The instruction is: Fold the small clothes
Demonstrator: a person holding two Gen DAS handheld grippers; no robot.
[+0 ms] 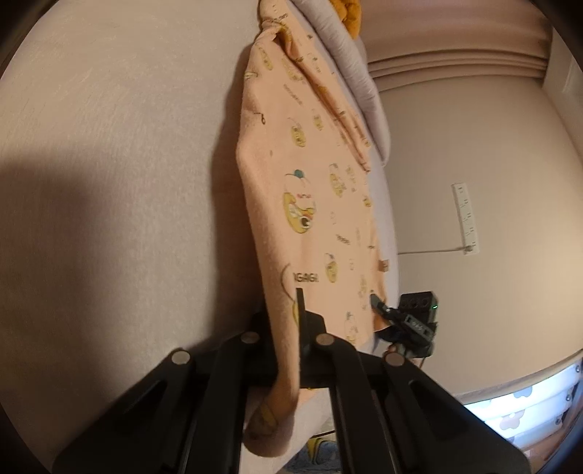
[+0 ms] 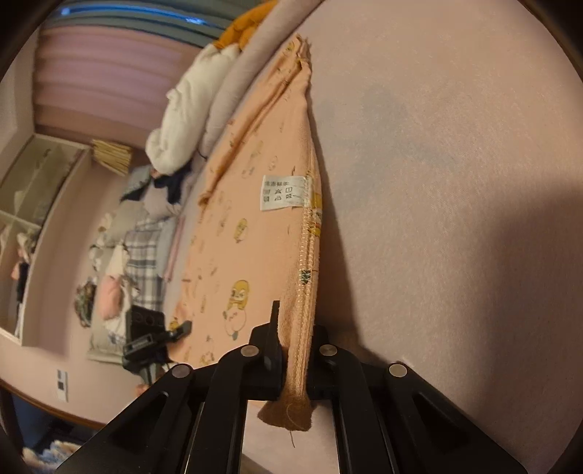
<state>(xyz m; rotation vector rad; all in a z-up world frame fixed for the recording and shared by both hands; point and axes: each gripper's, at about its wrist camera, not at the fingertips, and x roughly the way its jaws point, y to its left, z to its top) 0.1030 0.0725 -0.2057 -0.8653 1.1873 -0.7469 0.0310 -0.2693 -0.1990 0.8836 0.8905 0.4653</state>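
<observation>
A peach garment [image 1: 313, 204] printed with yellow cartoon figures lies stretched out along the pale bed sheet [image 1: 127, 146]. My left gripper [image 1: 288, 310] is shut on its near edge, with cloth bunched between the fingers and hanging below them. Off to the right, my right gripper [image 1: 377, 302] pinches the garment's other near corner. In the right wrist view the garment [image 2: 247, 226] shows its inside, with a white care label [image 2: 282, 193] and a stitched seam. There my right gripper [image 2: 297, 321] is shut on the seamed edge, and my left gripper [image 2: 182, 326] grips the cloth at the left.
Grey folded fabric [image 1: 349, 73] and a mustard item [image 1: 349, 14] lie past the garment's far end. A white fluffy blanket [image 2: 186, 109] and a pile of clothes [image 2: 142, 237] sit at the left. A power strip [image 1: 464, 218] and a shelf [image 2: 36, 182] stand beyond the bed.
</observation>
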